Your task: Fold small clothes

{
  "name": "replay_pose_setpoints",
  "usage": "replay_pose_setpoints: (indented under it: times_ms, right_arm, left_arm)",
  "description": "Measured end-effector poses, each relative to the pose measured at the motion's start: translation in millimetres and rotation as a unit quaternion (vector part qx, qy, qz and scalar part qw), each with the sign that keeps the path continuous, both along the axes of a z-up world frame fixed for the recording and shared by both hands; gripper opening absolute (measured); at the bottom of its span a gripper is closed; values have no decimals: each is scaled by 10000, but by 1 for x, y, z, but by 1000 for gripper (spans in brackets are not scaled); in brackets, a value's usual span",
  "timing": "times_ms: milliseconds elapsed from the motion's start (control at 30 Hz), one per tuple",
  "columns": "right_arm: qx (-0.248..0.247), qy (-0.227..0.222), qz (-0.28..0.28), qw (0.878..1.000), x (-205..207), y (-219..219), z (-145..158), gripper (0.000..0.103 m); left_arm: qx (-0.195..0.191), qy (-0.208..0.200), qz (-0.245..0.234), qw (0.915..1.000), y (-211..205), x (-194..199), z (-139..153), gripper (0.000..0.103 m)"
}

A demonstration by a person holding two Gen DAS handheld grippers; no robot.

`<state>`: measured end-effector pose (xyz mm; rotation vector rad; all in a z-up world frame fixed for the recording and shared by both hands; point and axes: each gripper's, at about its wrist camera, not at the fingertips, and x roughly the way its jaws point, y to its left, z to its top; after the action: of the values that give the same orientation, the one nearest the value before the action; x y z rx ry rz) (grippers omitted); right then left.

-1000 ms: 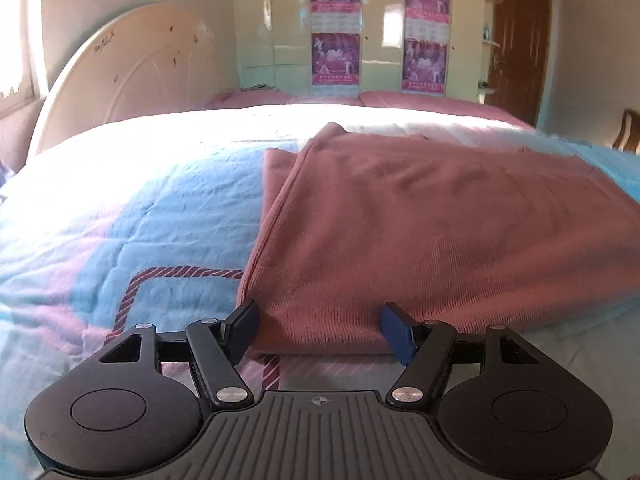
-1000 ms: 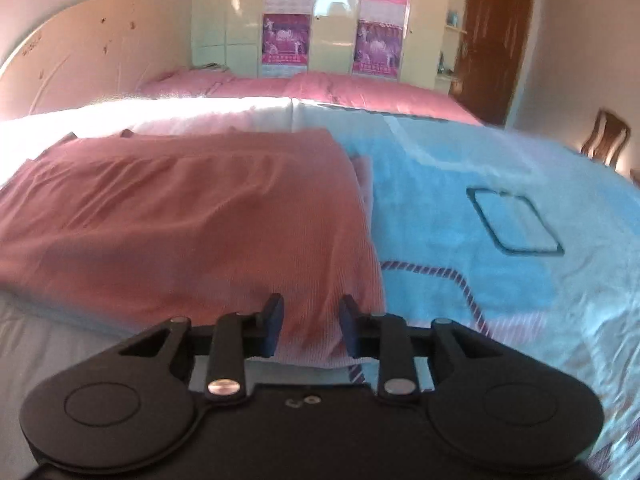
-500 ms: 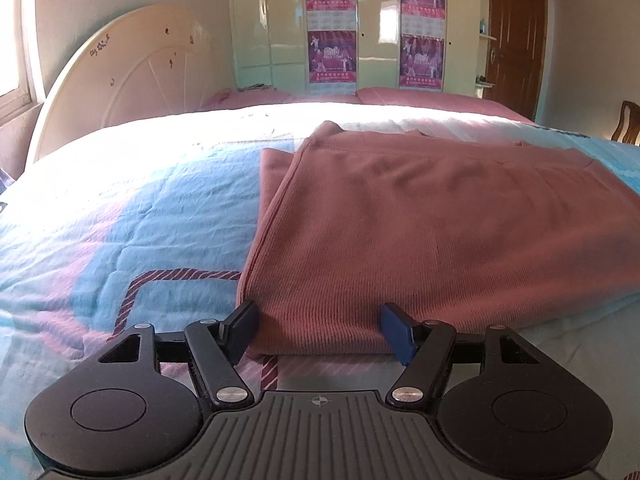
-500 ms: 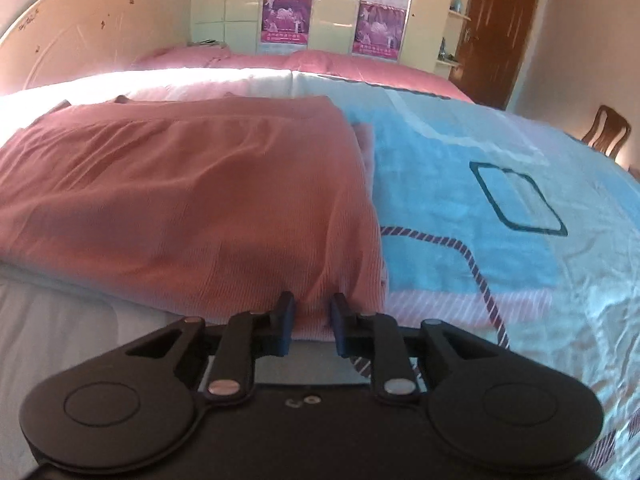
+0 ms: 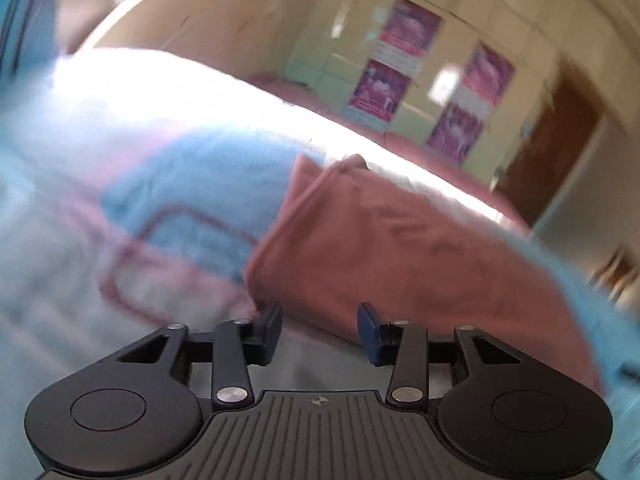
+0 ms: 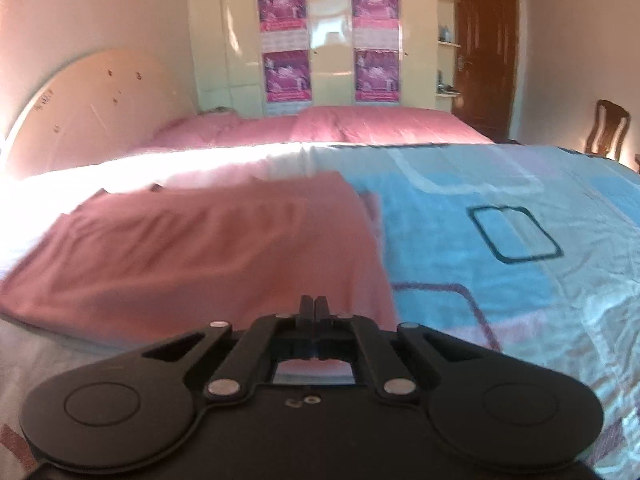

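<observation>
A pink knit garment [image 5: 400, 248] lies folded flat on the bed. In the blurred, tilted left wrist view its near left corner sits between the fingers of my left gripper [image 5: 320, 322]. Those jaws are closing, with a wide gap, and the pads are not pressing on the cloth. In the right wrist view the garment [image 6: 208, 252] spreads to the left. My right gripper [image 6: 314, 306] is shut on its near right edge, and pink cloth shows under the fingers.
The bed has a blue, pink and white patterned cover [image 6: 500, 200] with pink pillows [image 6: 320, 124] at its head. Behind are a cream headboard [image 6: 92, 100], a wardrobe with posters [image 6: 328, 40], a brown door [image 6: 484, 48] and a wooden chair [image 6: 606, 128].
My right gripper has closed from a narrow gap to shut on the garment's edge and has risen a little. The left gripper has rolled and its jaws have narrowed.
</observation>
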<state>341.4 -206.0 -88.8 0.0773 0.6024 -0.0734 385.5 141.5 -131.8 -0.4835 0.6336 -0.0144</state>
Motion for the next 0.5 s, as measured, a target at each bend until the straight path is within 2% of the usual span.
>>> replay_pose_setpoints:
  times_ms: [100, 167, 300, 433, 500]
  right_arm:
    - [165, -42, 199, 9997, 8, 13, 4, 1]
    - [319, -24, 293, 9991, 18, 20, 5, 1]
    - [574, 59, 413, 9975, 49, 38, 0, 1]
    - [805, 202, 630, 9946, 92, 63, -11, 1]
    - [864, 279, 783, 9928, 113, 79, -16, 1]
  left_arm:
    - [-984, 267, 452, 9938, 13, 8, -25, 42]
    - [-1406, 163, 663, 9877, 18, 12, -35, 42]
    - [-1776, -16, 806, 9808, 18, 32, -46, 42]
    - [-1941, -171, 823, 9774, 17, 58, -53, 42]
    - [-1873, -171, 819, 9787, 15, 71, -54, 34]
